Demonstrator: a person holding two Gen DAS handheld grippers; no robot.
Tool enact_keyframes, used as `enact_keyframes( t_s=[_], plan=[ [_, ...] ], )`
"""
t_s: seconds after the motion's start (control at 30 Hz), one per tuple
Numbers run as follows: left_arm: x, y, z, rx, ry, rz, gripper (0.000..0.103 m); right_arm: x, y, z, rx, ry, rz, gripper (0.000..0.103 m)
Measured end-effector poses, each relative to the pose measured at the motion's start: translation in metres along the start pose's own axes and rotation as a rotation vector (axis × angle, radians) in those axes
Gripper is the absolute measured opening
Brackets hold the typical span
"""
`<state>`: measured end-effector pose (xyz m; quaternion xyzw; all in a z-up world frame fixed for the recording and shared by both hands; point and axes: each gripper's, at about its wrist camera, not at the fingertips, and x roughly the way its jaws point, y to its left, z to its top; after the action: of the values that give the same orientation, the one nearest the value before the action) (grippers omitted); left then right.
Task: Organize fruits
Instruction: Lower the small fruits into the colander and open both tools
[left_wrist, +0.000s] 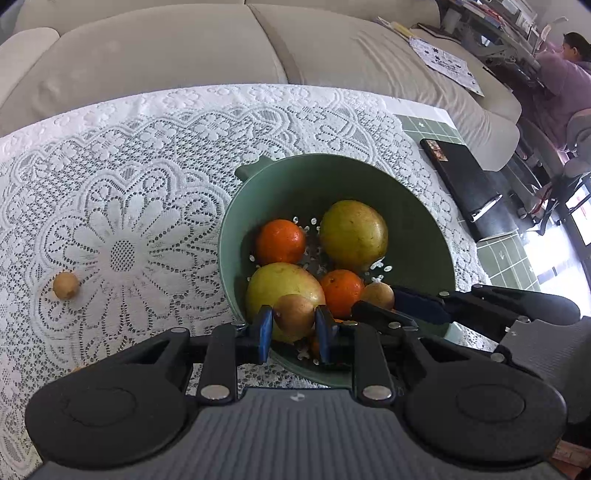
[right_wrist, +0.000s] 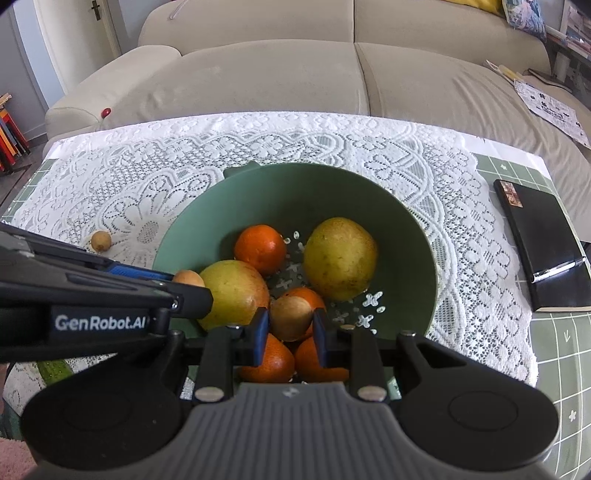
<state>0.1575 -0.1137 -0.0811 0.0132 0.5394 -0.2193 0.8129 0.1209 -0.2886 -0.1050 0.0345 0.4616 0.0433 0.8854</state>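
White lace cloth (right_wrist: 461, 221) over green table, sofa beyond. My left gripper (left_wrist: 294, 317) clamps a small brown fruit (left_wrist: 294, 314) over the green colander's (left_wrist: 417, 206) near rim; right gripper (right_wrist: 290, 319) clamps another (right_wrist: 290, 316), both poised to drop in. One stray fruit (left_wrist: 65, 285) waits far left on the cloth.

The green-tiled bench (right_wrist: 554, 369) carries a white lace cloth (right_wrist: 461, 229), on which sit a green colander (right_wrist: 295, 192), one small tan fruit (right_wrist: 101, 240), and a black notebook (right_wrist: 539, 240) beside it.
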Motion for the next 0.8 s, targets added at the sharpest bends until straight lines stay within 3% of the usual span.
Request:
enact_keyframes(
  t_s=[0.67, 0.8],
  plan=[
    [0.012, 0.008, 0.001, -0.024, 0.021, -0.034, 0.029, 0.011, 0.000, -0.002, 0.012, 0.032, -0.003, 0.024],
    [0.008, 0.007, 0.001, -0.028, 0.015, -0.028, 0.035, 0.008, 0.000, -0.001, 0.014, 0.028, -0.007, 0.034]
  ],
)
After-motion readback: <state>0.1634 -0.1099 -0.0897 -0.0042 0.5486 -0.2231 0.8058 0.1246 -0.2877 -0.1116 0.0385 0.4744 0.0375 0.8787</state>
